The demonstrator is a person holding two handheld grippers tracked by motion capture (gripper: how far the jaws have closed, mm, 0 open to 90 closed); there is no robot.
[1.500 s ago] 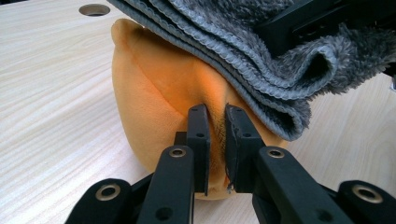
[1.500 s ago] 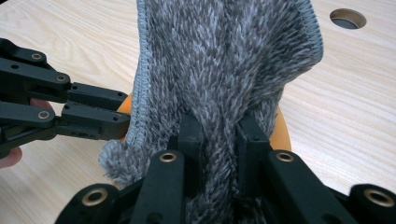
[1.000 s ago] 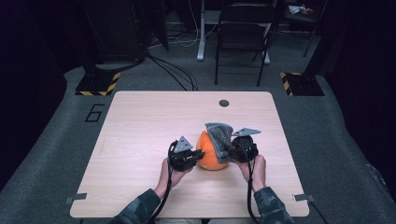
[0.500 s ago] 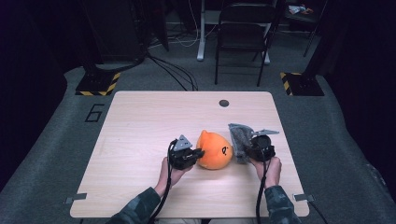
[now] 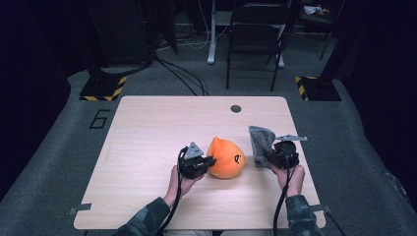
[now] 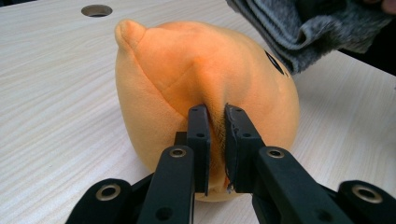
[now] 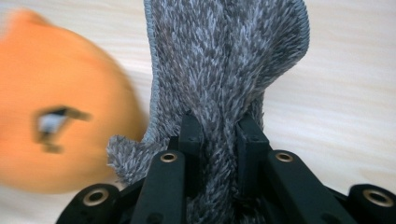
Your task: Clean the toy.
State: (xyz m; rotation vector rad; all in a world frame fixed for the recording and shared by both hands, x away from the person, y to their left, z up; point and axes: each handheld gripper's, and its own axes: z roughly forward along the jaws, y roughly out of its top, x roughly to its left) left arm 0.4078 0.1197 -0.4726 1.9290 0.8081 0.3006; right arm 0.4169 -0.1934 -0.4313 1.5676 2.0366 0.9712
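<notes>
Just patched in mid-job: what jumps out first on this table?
The orange plush toy near the table's middle, its fabric pinched by the left gripper. To its right, apart from it, the right gripper is clamped on a grey fuzzy cloth that stands up from its jaws over the light wooden table.

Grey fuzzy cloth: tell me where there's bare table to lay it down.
The pale wooden table is bare across its left half, and along the far edge around the round hole. It is crowded near the round orange plush toy, between the two tools.

Soft orange plush toy [image 6: 201,79], shaggy grey cloth [image 7: 224,70], matt pale wood-grain table [image 5: 147,128].
</notes>
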